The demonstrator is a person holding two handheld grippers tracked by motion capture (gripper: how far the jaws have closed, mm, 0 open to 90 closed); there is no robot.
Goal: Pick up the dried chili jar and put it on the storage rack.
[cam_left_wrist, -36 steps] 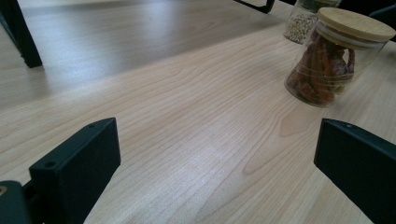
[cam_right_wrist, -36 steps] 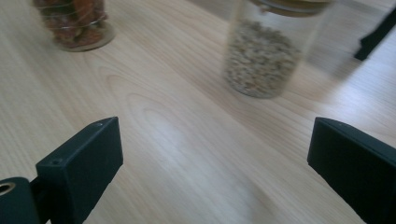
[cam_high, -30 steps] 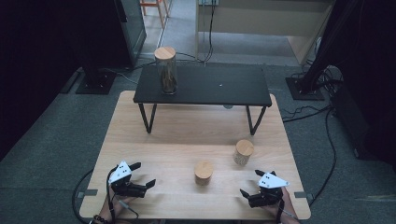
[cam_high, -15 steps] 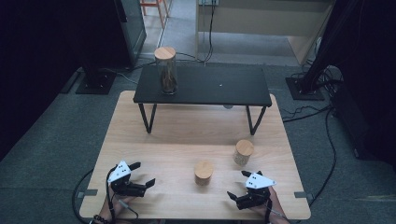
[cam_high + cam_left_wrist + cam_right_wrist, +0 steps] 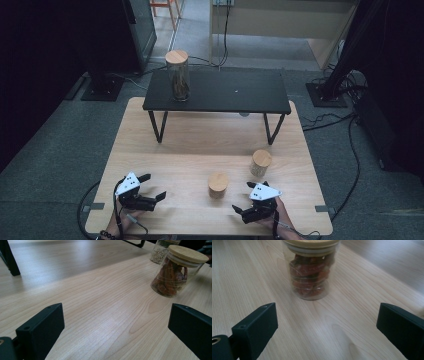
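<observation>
Light wooden table [image 5: 190, 145]: black low bench [image 5: 220, 92] at far half, two short wood-lidded jars [image 5: 218, 184] [image 5: 260, 162] near front. Tall lidded jar [image 5: 177, 75] on bench's left end.

Grey carpet floor [image 5: 60, 135], dark surroundings, cables [image 5: 350, 145] trailing.

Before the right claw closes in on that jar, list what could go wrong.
1. The right claw is open, with the jar of reddish pieces ahead; a push high on it might tip it.
2. The second jar stands nearby on the table and could get bumped.
</observation>
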